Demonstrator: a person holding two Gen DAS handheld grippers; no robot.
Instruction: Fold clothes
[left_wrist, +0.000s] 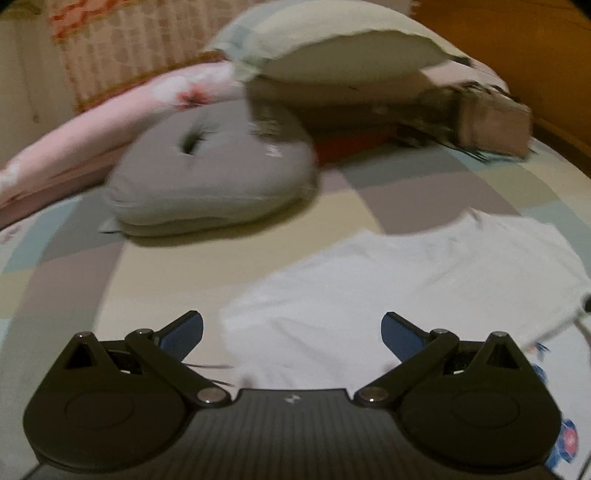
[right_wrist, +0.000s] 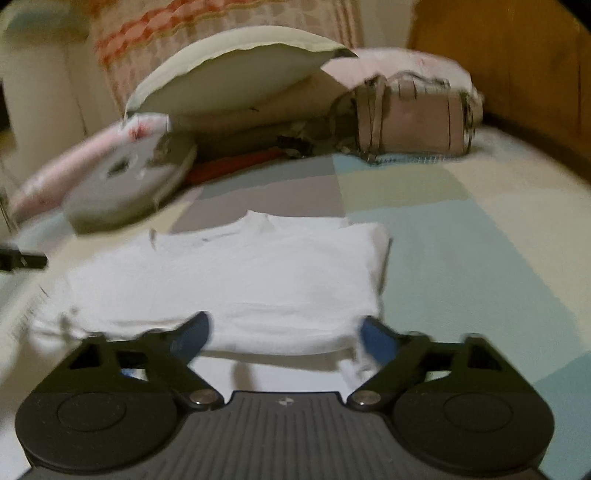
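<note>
Where the patchwork bedspread (right_wrist: 461, 236) lies bare, a white shirt (right_wrist: 236, 273) rests flat; far: grey cushion (left_wrist: 210, 177), tan handbag (right_wrist: 410, 122), wooden headboard (right_wrist: 517, 66). Left gripper (left_wrist: 291, 332) and right gripper (right_wrist: 284, 332) both spread, empty, near the shirt's hem.

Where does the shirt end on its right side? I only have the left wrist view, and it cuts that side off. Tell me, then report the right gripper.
Observer: In the right wrist view the shirt ends in a straight edge on its right side, lying on a pale blue patch of the bedcover.
Operator: Now the gripper.
Observer: The right gripper is open, with its jaws wide apart and one finger on each side of a stretch of the shirt's near edge. Nothing is clamped between them.
</note>
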